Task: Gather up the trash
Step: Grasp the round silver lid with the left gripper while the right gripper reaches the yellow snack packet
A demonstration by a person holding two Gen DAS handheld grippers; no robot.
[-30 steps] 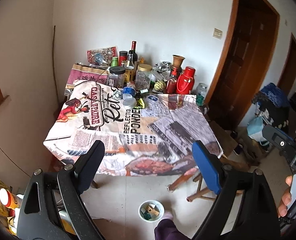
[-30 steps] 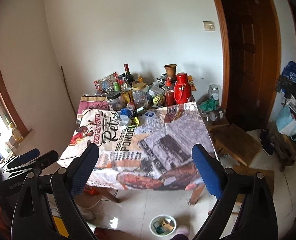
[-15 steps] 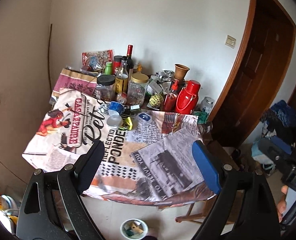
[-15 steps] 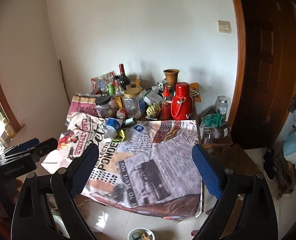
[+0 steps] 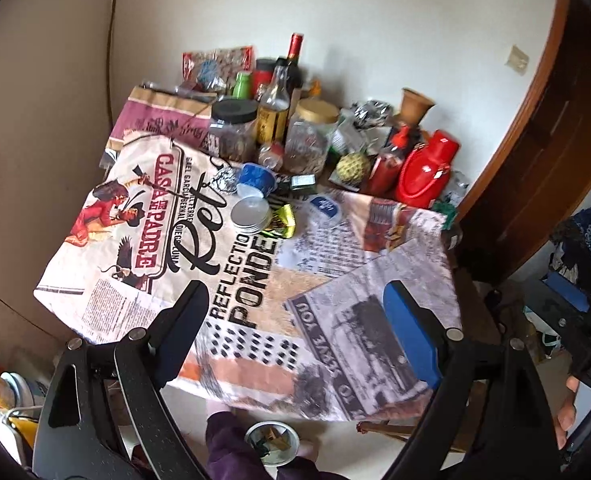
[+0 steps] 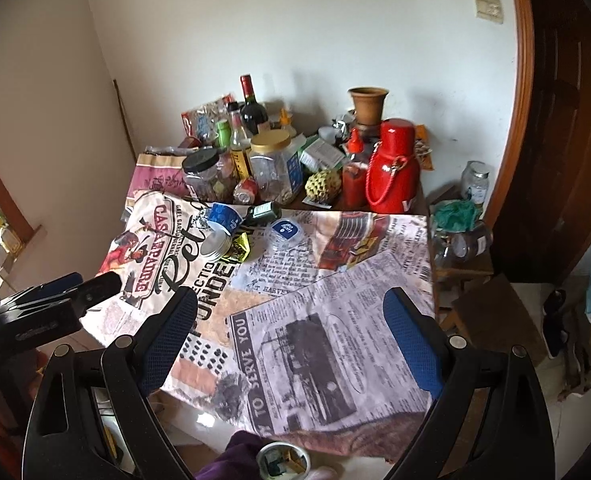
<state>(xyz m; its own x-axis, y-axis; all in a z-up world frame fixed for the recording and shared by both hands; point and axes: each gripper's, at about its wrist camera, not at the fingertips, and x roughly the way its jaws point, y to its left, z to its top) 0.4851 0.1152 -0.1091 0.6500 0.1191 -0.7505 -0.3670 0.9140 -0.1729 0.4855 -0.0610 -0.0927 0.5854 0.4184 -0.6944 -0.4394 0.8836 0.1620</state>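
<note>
Left gripper (image 5: 295, 312): jaws spread wide, nothing between, aimed down over near edge of table (image 5: 255, 360). Right gripper (image 6: 291, 320): likewise spread, empty, ready for pick. Trash clustered toward far left of cloth, short of jars along far edge: blue cup (image 5: 256, 178), foil lid (image 5: 250, 214), yellow wrapper (image 5: 281, 223), clear lid (image 6: 284, 232). White bin (image 5: 271, 442) on floor below near edge, probably drop point.

White walls (image 6: 295, 32), brown wooden door (image 6: 567, 128), pale floor (image 5: 375, 452).
</note>
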